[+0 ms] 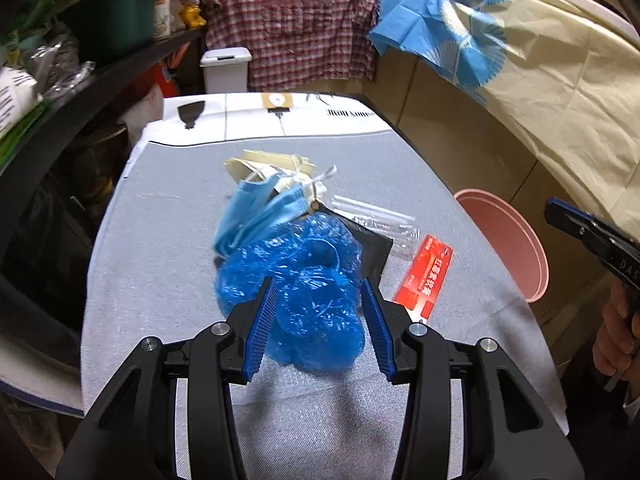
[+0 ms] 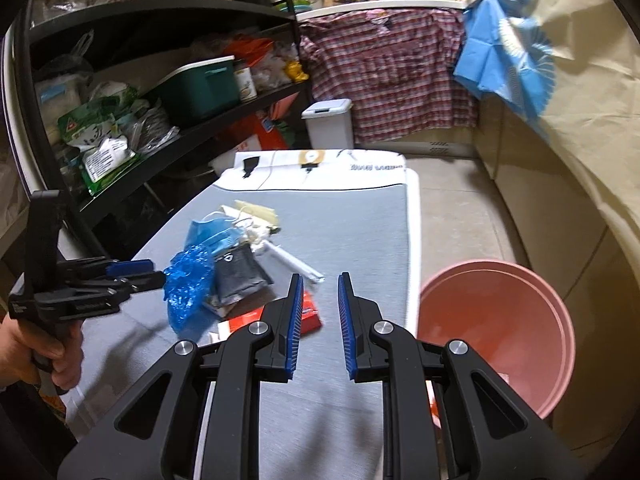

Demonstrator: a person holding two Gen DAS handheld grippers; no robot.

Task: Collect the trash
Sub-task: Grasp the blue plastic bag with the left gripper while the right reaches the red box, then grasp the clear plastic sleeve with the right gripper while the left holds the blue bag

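The left tongs (image 1: 318,294) reach low over the desk (image 1: 160,248) with their blue pads spread wide on either side of a crumpled blue plastic cover (image 1: 296,280), not yet pinching it; the person's left hand (image 2: 38,354) grips the handle from below. The right tongs (image 2: 318,294) hover above the desk's near right edge, also apart and holding nothing, with only a dark sliver of them visible at the border of the left view. The trash sits heaped mid-desk: a blue face mask (image 1: 256,210) draped atop the plastic cover, cream paper (image 1: 268,160) behind, a dark pouch (image 2: 240,280) and a clear plastic wrapper (image 1: 380,220) half buried, and a red packet (image 1: 424,276) partly hidden by the right tongs' left finger. A pink bucket (image 2: 500,320) stands on the floor just beside the desk's right edge. Beyond are cluttered black shelves (image 2: 160,80), a small white bin (image 2: 330,122) and a hanging plaid shirt (image 2: 392,68).
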